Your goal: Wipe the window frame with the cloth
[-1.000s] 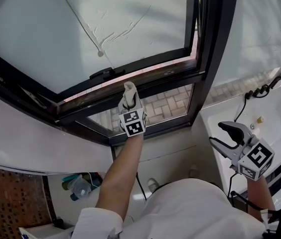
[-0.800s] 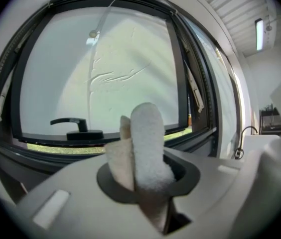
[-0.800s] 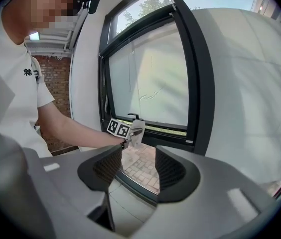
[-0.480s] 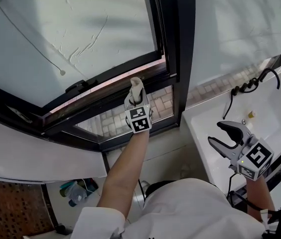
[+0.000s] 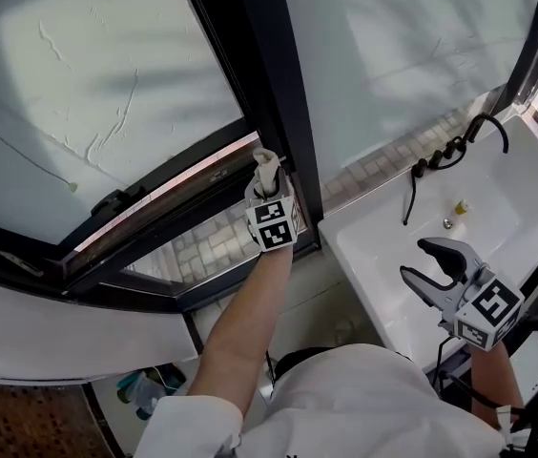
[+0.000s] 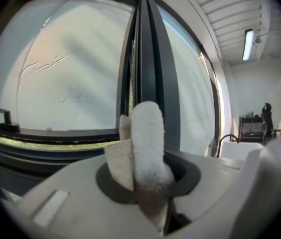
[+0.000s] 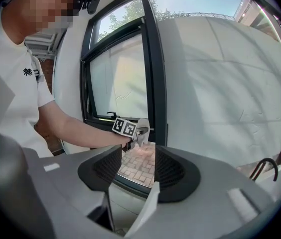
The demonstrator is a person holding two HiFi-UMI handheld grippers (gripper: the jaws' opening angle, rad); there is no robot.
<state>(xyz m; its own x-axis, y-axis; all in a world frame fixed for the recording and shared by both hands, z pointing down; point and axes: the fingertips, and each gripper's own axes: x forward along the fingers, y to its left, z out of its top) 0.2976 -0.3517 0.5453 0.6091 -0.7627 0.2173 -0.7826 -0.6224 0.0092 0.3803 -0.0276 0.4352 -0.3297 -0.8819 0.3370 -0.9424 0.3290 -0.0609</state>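
Head view has the left gripper (image 5: 269, 194) raised at arm's length to the dark window frame (image 5: 250, 74), its marker cube facing the camera. Its jaws are clamped on a folded white cloth (image 5: 267, 163), whose free end sticks up past the jaw tips. The cloth presses against the spot where the frame's upright bar meets the lower rail of the tilted sash. A black window handle (image 5: 116, 200) sits on that rail well to the left, and brick paving (image 5: 217, 241) shows through the lower pane. Left gripper view confirms the grip: the cloth (image 6: 148, 143) stands as a thick fuzzy roll pinched between the closed jaws, with the upright bar of the window frame (image 6: 150, 73) directly behind it and the window handle (image 6: 5, 119) far off at the left edge. The right gripper (image 5: 438, 265) hangs low at the person's right side over a white sink (image 5: 498, 208), well apart from the window. Its jaws are spread wide with nothing between them. Right gripper view shows the same wide gap in the right gripper (image 7: 138, 171), and through that gap the person's outstretched arm, the left gripper (image 7: 139, 133) and the cloth (image 7: 143, 127) at the frame. A black faucet (image 5: 486, 127) curves over the back of the sink.
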